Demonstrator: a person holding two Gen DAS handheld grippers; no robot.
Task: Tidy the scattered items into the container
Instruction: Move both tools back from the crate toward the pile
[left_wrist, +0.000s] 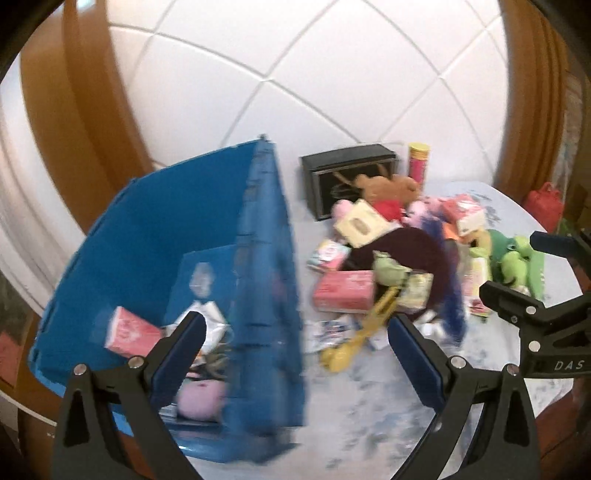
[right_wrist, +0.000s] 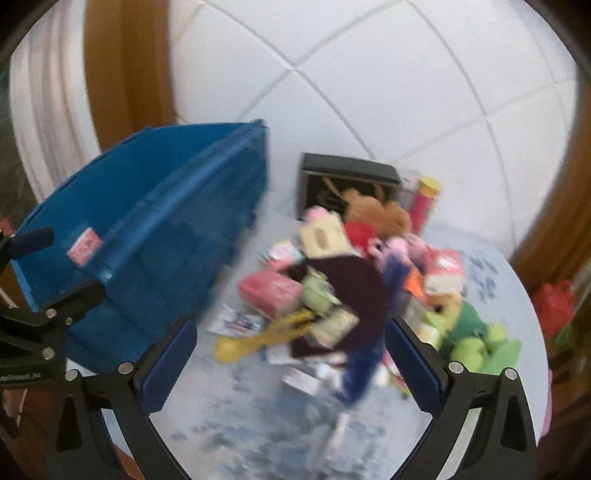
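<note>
Left wrist view looks down past the left gripper (left_wrist: 295, 343), its jaws spread wide with nothing between them, poised over the near wall of the blue crate (left_wrist: 266, 266). A few things already lie inside: a red card box (left_wrist: 129, 330), a pink plush (left_wrist: 201, 400) and some white packets. The rest sits in a heap on the pale table (left_wrist: 369, 398) just beside the crate: a pink box (left_wrist: 343, 290), a yellow toy (left_wrist: 364, 332), a dark maroon cloth (left_wrist: 402, 247), a green plush (left_wrist: 513, 258) and a brown teddy (left_wrist: 391, 188).

The right gripper (right_wrist: 291, 360), likewise gaping and empty, faces the heap, probably lined up to take the next piece. Blur hides finer detail.
</note>
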